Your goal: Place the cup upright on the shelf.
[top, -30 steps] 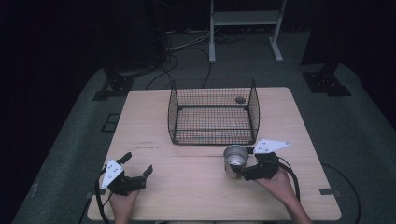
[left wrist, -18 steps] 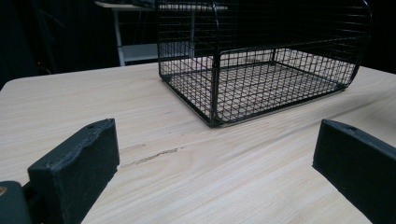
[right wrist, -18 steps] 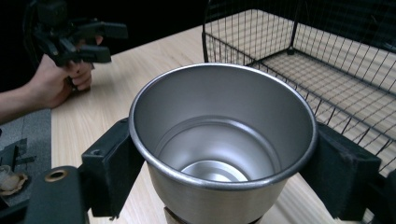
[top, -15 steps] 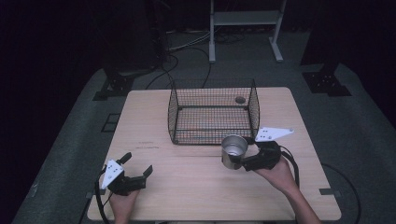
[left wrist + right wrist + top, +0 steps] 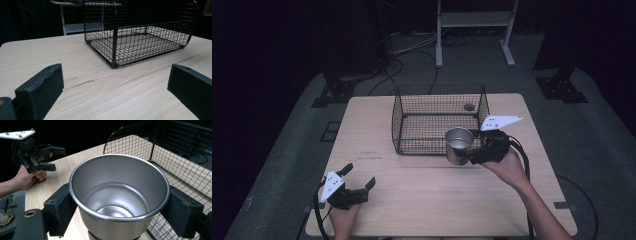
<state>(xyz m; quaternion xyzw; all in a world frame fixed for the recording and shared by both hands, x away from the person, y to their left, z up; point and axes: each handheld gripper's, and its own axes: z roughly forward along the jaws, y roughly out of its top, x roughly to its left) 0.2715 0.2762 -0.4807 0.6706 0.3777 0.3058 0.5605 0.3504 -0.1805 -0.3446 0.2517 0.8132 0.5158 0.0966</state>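
The right tongs [image 5: 472, 156] pinched the steel cup [image 5: 458, 145] just near the wire basket [image 5: 439, 120]; left tongs [image 5: 357, 182] lay spread. Its smooth wall could slip, or clip the basket's near rim.

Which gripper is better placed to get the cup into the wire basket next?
Right. The right gripper is shut on the cup, held by the basket at its front wall. The left gripper is open, with nothing between its jaws, near the table's front left corner.
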